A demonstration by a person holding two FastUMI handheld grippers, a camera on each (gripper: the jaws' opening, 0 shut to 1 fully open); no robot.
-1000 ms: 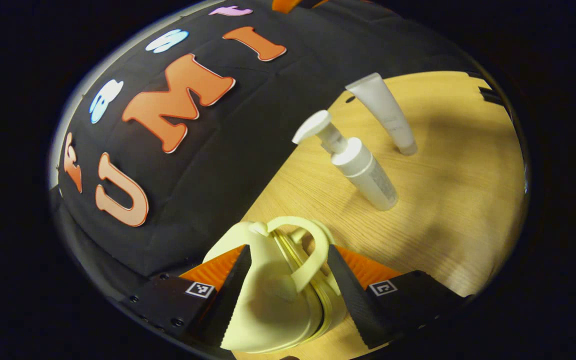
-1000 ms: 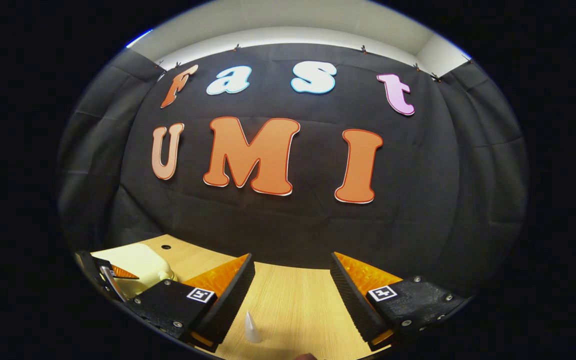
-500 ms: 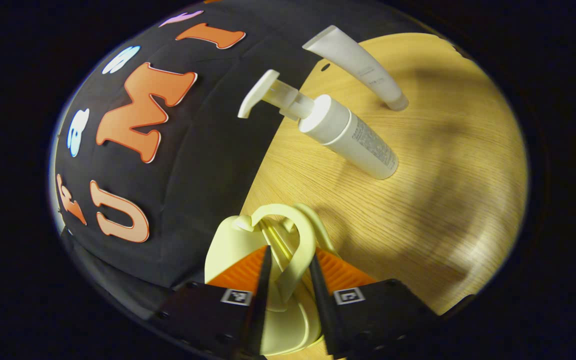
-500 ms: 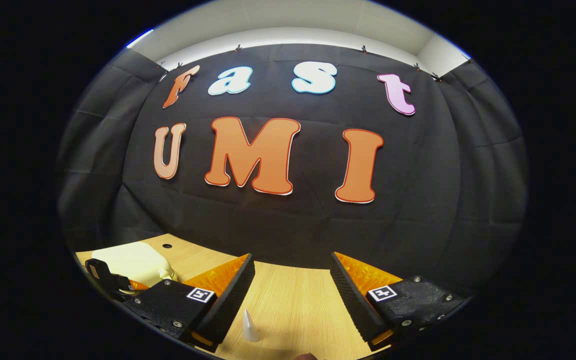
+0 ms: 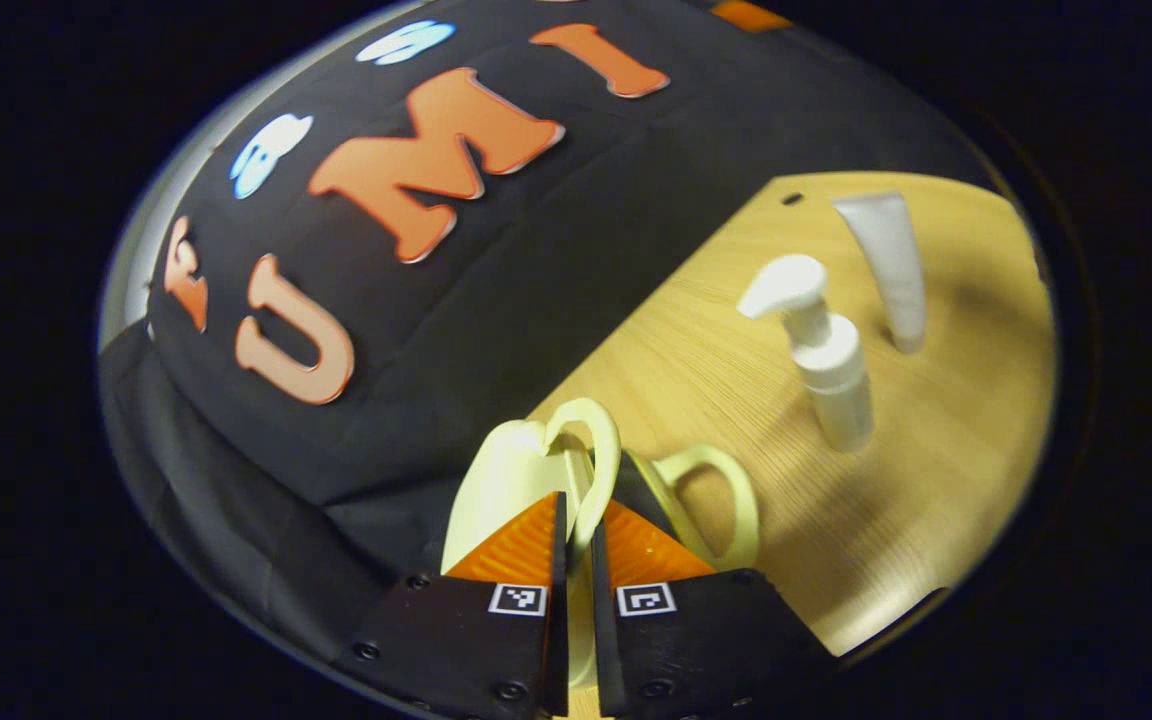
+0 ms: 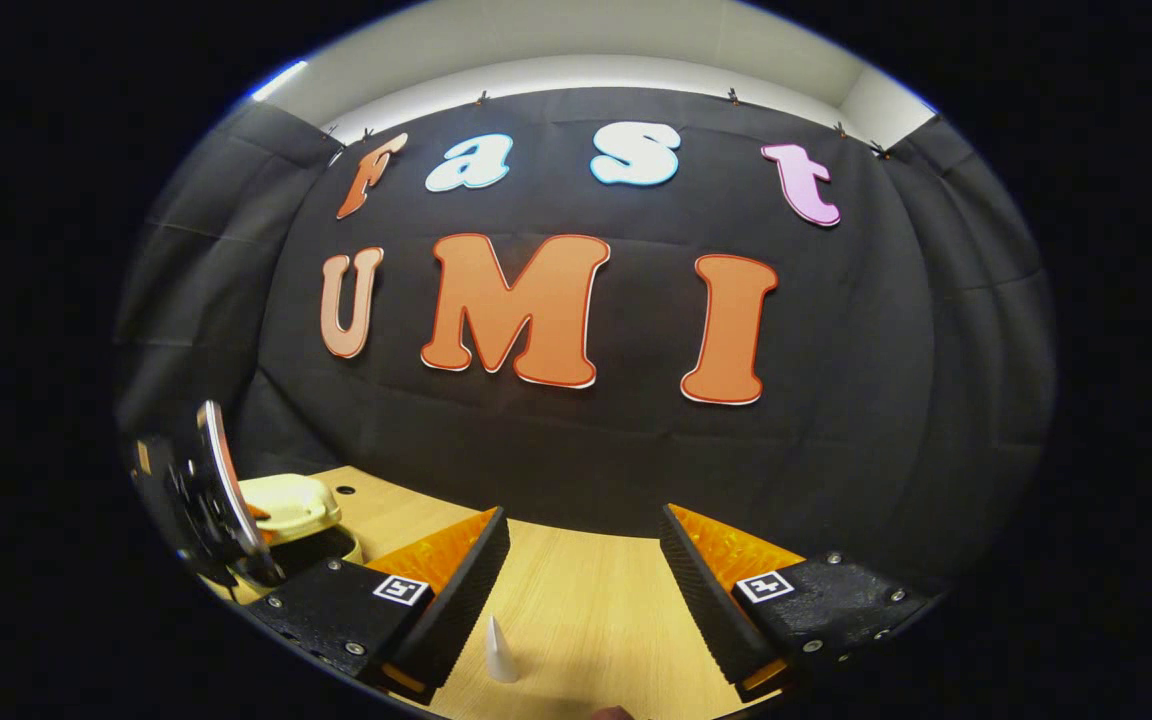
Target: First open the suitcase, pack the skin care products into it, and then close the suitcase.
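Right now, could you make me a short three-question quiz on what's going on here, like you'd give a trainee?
1. True or false: the left gripper is shut on a handle of the suitcase.
2. How do the right gripper's jaws stand? A) open B) shut on the tube C) shut on the pump bottle
3. Fill in: the pump bottle and tube stand on the ____.

Key: 1 true; 2 A; 3 table.

Matt wood-grain table, smooth plastic suitcase & pump bottle — cloth wall.
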